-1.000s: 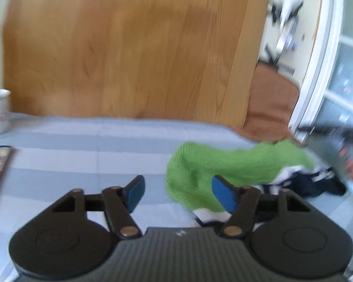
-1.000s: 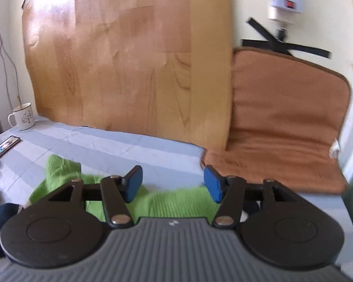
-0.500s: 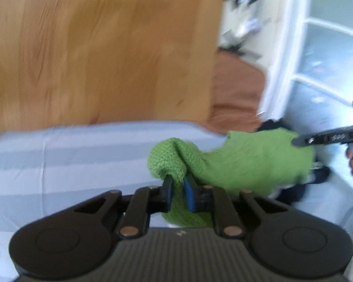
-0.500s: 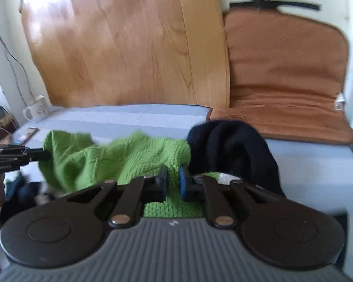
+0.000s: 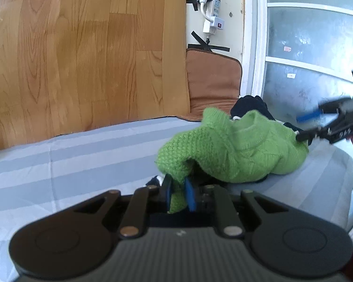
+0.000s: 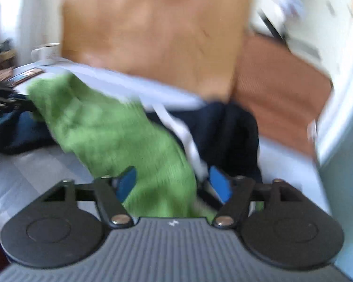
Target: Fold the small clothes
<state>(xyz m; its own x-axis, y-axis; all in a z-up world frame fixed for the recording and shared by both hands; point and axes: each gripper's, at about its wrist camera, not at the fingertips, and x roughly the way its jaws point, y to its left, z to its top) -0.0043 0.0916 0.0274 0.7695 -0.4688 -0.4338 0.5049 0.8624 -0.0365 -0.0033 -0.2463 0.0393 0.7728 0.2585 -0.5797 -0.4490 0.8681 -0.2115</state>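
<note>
A green knitted garment (image 5: 233, 150) lies bunched on the blue-striped bed sheet (image 5: 82, 159). My left gripper (image 5: 179, 193) is shut on one end of it, low over the sheet. In the right wrist view, which is blurred, the same green garment (image 6: 120, 136) runs between the blue pads of my right gripper (image 6: 174, 184), whose jaws stand apart. The right gripper also shows in the left wrist view (image 5: 329, 127), at the garment's far end. Dark navy clothes with white trim (image 6: 223, 127) lie under and behind the green garment.
A wooden board (image 5: 82, 54) leans on the wall behind the bed. A brown cushion (image 5: 211, 82) stands at the right of it. A white mug (image 6: 46, 50) and a flat object (image 6: 28, 74) sit at the bed's far left. A glass door (image 5: 306, 58) is on the right.
My right gripper, shut on the green garment half a second ago, now has its jaws apart. My left gripper stays shut on its end. The garment has bunched up.
</note>
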